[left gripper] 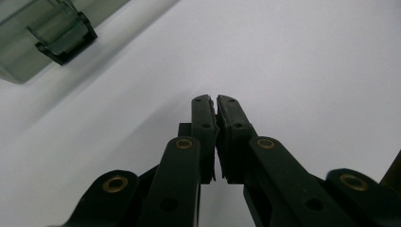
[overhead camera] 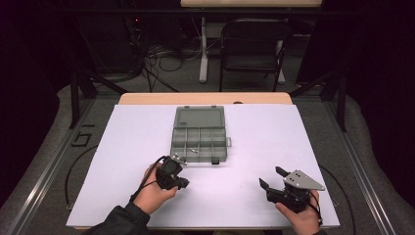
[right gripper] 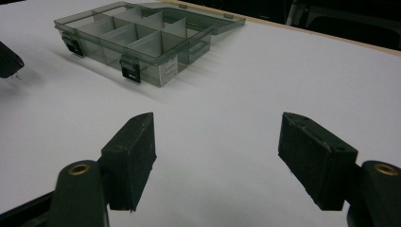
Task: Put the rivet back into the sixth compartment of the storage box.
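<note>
A clear grey compartment box (overhead camera: 199, 139) lies with its lid (overhead camera: 199, 117) folded back at the middle of the white table (overhead camera: 254, 132). A few small metal pieces (overhead camera: 193, 150) lie in one front compartment. My left gripper (overhead camera: 185, 183) sits just in front of the box's front left corner, its jaws pressed together (left gripper: 216, 101) over bare table, and I see nothing between them. The box's latch (left gripper: 61, 40) shows at its upper left. My right gripper (overhead camera: 270, 177) rests near the front right of the table, open (right gripper: 217, 156) and empty, aimed toward the box (right gripper: 142, 42).
The left gripper's black tip (right gripper: 7, 61) shows in the right gripper view with a tiny light speck under it, too small to identify. Behind the table stand a black folding chair (overhead camera: 252, 49) and loose cables on the floor (overhead camera: 166, 61).
</note>
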The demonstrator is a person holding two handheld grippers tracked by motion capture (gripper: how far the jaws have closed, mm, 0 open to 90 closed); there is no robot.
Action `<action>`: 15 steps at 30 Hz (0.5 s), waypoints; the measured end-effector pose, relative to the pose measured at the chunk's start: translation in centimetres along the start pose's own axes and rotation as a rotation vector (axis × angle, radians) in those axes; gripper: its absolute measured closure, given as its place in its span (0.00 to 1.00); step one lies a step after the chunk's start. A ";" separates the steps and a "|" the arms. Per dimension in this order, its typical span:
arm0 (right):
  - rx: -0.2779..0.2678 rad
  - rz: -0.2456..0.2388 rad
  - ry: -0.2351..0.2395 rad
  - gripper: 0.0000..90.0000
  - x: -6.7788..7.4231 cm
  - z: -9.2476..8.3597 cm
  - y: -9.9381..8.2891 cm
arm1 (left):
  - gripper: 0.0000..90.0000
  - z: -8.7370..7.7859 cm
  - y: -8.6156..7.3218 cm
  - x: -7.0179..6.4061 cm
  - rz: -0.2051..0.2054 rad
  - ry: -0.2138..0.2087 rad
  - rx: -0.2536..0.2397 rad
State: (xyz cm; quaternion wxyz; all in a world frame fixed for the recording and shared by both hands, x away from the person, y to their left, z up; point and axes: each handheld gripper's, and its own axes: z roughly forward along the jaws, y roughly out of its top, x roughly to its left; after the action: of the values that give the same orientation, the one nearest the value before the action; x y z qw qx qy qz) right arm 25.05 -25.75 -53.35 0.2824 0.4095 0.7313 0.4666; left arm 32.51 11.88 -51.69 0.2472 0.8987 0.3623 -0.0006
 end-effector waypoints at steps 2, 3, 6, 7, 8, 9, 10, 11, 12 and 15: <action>-0.018 0.004 -0.009 0.31 0.0 0.2 -0.1 | 0.96 -0.3 0.2 0.1 0.000 0.006 -0.004; -0.019 0.004 -0.009 0.31 0.0 0.2 -0.1 | 0.96 -0.5 0.3 0.2 -0.001 0.005 -0.009; 0.004 0.001 -0.002 0.31 0.0 0.1 0.1 | 0.96 -0.8 0.5 0.3 -0.006 0.007 -0.014; 0.005 -0.001 -0.001 0.31 0.0 0.1 0.1 | 0.96 -0.9 0.6 0.4 -0.009 0.007 -0.019; 0.006 -0.004 -0.001 0.31 0.0 0.1 0.1 | 0.96 -1.0 0.6 0.4 -0.011 0.006 -0.021; 0.006 -0.006 0.000 0.31 0.1 0.1 0.1 | 0.96 -1.1 0.7 0.4 -0.010 0.006 -0.020; 0.004 -0.008 -0.001 0.31 0.1 0.1 0.1 | 0.96 -1.1 0.8 0.4 -0.010 0.009 -0.023; 0.002 -0.003 0.002 0.31 0.1 0.1 0.1 | 0.96 -1.2 0.8 0.5 -0.009 0.007 -0.022; 0.001 -0.002 0.000 0.31 0.1 0.0 0.1 | 0.96 -1.3 0.9 0.5 -0.012 0.009 -0.027; 0.002 0.003 -0.003 0.31 0.0 0.1 0.0 | 0.96 -1.6 1.2 0.7 -0.014 0.013 -0.038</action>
State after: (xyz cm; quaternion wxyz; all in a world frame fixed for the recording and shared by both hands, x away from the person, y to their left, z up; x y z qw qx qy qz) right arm 25.09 -25.68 -53.33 0.2822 0.4114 0.7310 0.4655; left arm 33.51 12.32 -49.90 0.2615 0.8914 0.3699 0.0105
